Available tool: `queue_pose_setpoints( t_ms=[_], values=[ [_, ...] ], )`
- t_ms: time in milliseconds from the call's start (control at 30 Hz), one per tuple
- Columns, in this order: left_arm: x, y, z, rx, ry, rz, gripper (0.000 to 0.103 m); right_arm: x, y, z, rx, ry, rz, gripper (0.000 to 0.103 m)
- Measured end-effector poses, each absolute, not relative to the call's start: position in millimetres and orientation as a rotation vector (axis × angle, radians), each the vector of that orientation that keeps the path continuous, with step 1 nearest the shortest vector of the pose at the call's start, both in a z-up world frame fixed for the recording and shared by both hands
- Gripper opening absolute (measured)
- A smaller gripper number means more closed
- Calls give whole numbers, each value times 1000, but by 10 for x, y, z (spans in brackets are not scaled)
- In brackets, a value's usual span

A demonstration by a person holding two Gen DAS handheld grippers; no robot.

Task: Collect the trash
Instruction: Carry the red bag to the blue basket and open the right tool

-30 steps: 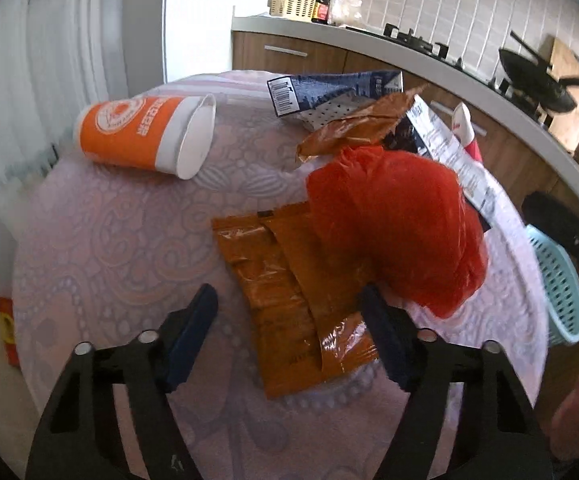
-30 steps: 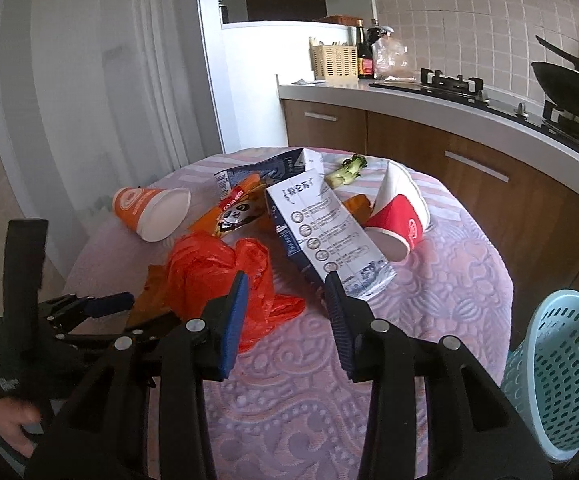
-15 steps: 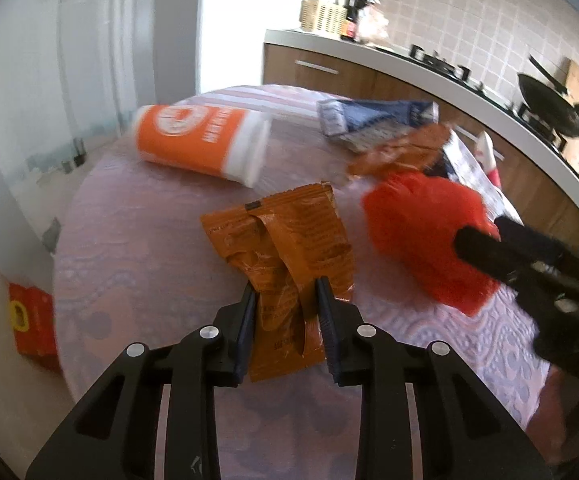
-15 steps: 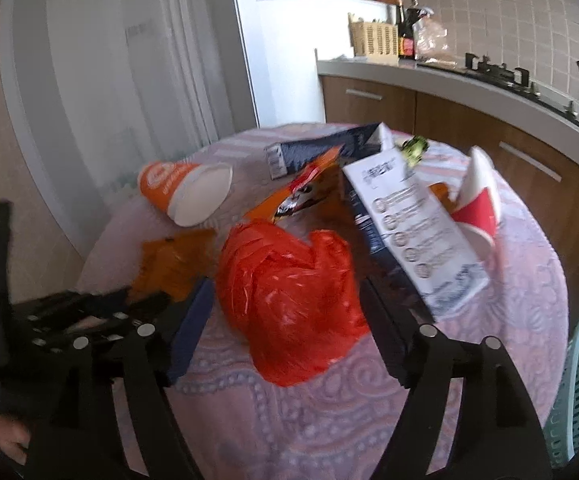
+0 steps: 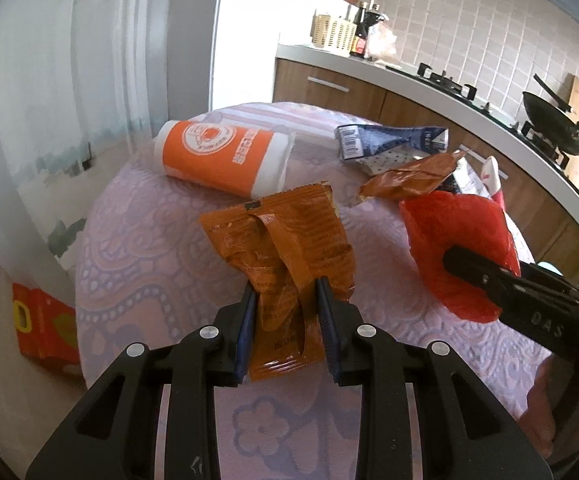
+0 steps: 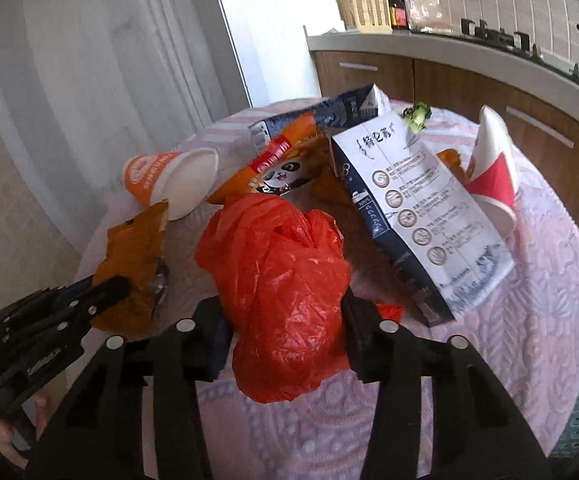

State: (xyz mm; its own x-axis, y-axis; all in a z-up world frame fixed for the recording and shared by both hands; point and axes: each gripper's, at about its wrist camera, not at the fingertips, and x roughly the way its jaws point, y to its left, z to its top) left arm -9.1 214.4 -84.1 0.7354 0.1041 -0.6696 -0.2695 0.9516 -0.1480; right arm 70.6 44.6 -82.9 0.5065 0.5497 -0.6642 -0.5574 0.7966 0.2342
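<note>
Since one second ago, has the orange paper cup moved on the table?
No. In the right wrist view the orange cup lies on its side at the table's far-left edge, left of the panda packet, as before.

Left gripper and right gripper both have jaws clamped.

We see a crinkled, glossy orange-brown foil snack wrapper, a thin, shiny, wrinkled red plastic bag and a smooth orange-and-white paper cup. The blue-and-white milk carton looks like matt card. The lilac worktop cloth is embossed and rough. The fingers are matt black plastic.
</note>
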Motion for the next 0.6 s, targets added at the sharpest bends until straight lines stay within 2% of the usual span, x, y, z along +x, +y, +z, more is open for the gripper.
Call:
queue_pose_setpoints(
  t_ms=[333, 600],
  values=[
    [-156, 1708, -612, -201, 672, 111, 27, 399, -262, -612, 70, 755, 611, 39],
    [-62, 1004, -333, -141, 610, -47, 27, 337, -1115, -403, 127, 671, 433, 39]
  ],
)
